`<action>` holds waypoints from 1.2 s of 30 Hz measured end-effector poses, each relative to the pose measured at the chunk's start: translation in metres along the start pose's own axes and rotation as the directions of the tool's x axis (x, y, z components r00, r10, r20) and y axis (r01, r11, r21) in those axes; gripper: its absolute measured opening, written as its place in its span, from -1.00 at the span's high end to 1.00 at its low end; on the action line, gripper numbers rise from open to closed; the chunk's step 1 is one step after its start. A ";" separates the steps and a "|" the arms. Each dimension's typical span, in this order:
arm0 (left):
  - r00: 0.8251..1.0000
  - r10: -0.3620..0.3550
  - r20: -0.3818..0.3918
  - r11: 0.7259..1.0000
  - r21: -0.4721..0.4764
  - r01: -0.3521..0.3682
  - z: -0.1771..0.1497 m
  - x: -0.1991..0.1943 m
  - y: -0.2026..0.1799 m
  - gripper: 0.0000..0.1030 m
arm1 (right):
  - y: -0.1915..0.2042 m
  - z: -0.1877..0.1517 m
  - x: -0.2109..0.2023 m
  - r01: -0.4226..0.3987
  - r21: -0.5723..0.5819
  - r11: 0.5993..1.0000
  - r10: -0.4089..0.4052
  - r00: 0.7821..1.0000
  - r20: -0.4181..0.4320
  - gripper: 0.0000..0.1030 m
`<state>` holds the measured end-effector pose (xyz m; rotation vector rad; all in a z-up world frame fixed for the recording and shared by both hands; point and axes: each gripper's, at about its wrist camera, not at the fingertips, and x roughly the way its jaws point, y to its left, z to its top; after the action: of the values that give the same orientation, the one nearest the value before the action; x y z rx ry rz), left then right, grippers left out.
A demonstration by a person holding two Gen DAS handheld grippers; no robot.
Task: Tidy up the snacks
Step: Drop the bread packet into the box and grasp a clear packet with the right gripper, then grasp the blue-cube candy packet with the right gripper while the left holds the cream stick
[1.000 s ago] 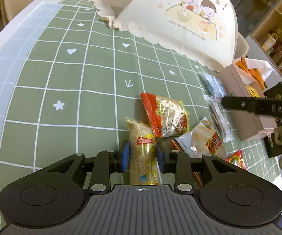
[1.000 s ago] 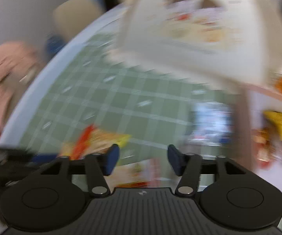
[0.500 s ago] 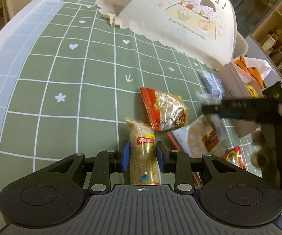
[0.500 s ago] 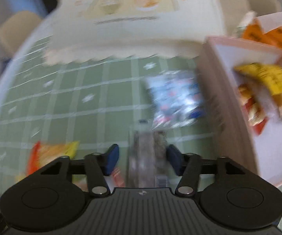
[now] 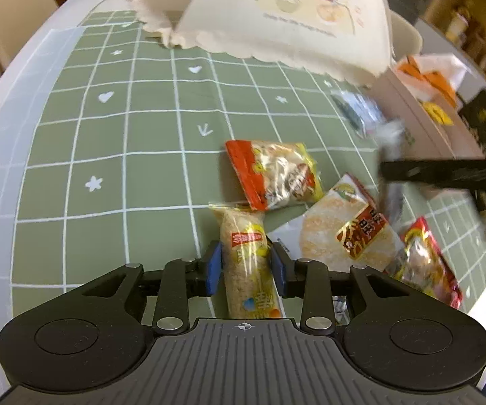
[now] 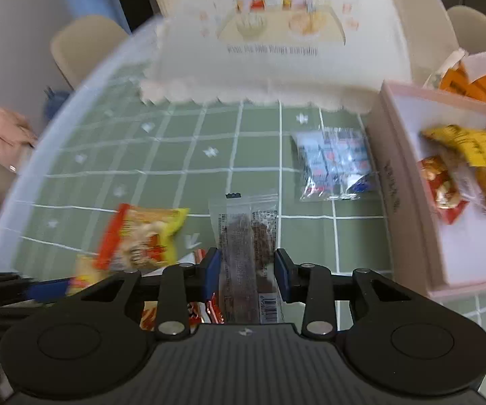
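The right gripper (image 6: 247, 271) swung from a blurred view of the green tabletop (image 6: 175, 155) toward the pink box (image 6: 408, 182) side, then settled over a clear packet of dark snack (image 6: 248, 236). A second earlier nothing lay between its blue fingers (image 6: 212, 271); half a second earlier the packet sat between them with room to spare. Its jaws were closing, and the fingers came in against the packet's sides. Seen from the left wrist, the right gripper's black arm (image 5: 445, 173) shifted lower and nearer over the snacks. The left gripper (image 5: 245, 268), around the long rice-cracker packet (image 5: 248, 260), rolled slightly and its jaws were opening a little.
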<state>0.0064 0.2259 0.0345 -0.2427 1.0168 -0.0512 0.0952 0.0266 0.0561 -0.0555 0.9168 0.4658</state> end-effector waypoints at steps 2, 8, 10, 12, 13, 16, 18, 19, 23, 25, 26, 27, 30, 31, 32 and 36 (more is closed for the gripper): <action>1.000 0.001 -0.010 1.000 0.009 0.000 -0.002 -0.001 -0.004 0.29 | -0.005 -0.006 -0.027 -0.022 0.010 1.000 0.022 0.999 0.034 0.33; 0.999 -0.035 -0.036 0.999 -0.037 0.034 -0.015 -0.007 -0.011 0.31 | -0.026 -0.034 -0.078 -0.032 0.012 0.999 0.031 0.997 0.076 0.70; 0.998 -0.047 -0.038 0.998 -0.039 0.046 -0.022 -0.009 -0.017 0.32 | -0.035 -0.043 -0.088 -0.026 0.023 0.999 0.024 0.996 0.087 0.70; 0.998 -0.054 -0.036 0.998 -0.019 0.053 -0.030 -0.012 -0.025 0.32 | -0.042 -0.052 -0.090 -0.013 0.017 1.000 0.012 0.996 0.085 0.70; 0.998 -0.058 -0.036 0.998 -0.013 0.057 -0.033 -0.014 -0.028 0.32 | -0.044 -0.056 -0.089 0.002 0.010 1.000 -0.003 0.997 0.078 0.70; 0.998 -0.060 -0.034 0.998 -0.022 0.059 -0.041 -0.017 -0.035 0.32 | -0.046 -0.063 -0.081 0.040 -0.010 0.999 -0.039 0.997 0.067 0.69; 0.999 -0.046 -0.020 0.999 -0.028 0.045 -0.043 -0.020 -0.035 0.33 | -0.042 -0.062 -0.073 0.040 -0.040 0.998 -0.037 0.997 0.061 0.57; 0.999 -0.038 -0.013 0.999 -0.032 0.038 -0.043 -0.022 -0.034 0.33 | -0.038 -0.058 -0.067 0.044 -0.053 0.998 -0.041 0.997 0.060 0.38; 1.000 0.017 0.018 1.000 -0.014 -0.017 -0.042 -0.025 -0.026 0.33 | -0.025 -0.025 -0.034 0.088 -0.030 0.996 -0.084 0.992 0.095 -0.32; 0.999 0.028 0.017 0.999 -0.021 -0.028 -0.041 -0.022 -0.019 0.33 | -0.020 0.003 -0.011 0.107 -0.024 0.994 -0.104 0.990 0.098 -0.32; 1.000 0.017 0.017 0.999 -0.029 -0.016 -0.040 -0.021 -0.015 0.33 | -0.017 0.019 0.003 0.110 -0.035 0.993 -0.106 0.990 0.089 -0.32; 1.000 0.002 0.021 0.999 -0.035 -0.002 -0.039 -0.021 -0.012 0.33 | -0.015 0.039 0.019 0.116 -0.056 0.992 -0.112 0.991 0.073 -0.32; 0.999 -0.023 0.032 1.000 -0.007 0.024 -0.040 -0.021 -0.009 0.33 | -0.015 0.099 0.073 0.163 -0.096 0.982 -0.162 0.987 0.013 -0.27; 0.999 -0.029 0.039 1.000 0.005 0.029 -0.041 -0.021 -0.009 0.33 | -0.017 0.116 0.092 0.190 -0.112 0.975 -0.192 0.981 -0.008 0.02; 0.998 -0.036 0.046 0.999 0.017 0.035 -0.041 -0.021 -0.008 0.33 | -0.020 0.128 0.109 0.234 -0.121 0.965 -0.238 0.971 -0.022 0.24; 0.996 -0.062 0.062 0.998 0.008 0.062 -0.044 -0.021 -0.006 0.33 | -0.032 0.142 0.149 0.336 -0.117 0.935 -0.345 0.936 -0.071 0.55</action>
<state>-0.0417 0.2159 0.0306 -0.2688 0.9466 -0.1025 0.2919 0.0867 0.0232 -0.3281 0.9486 0.1871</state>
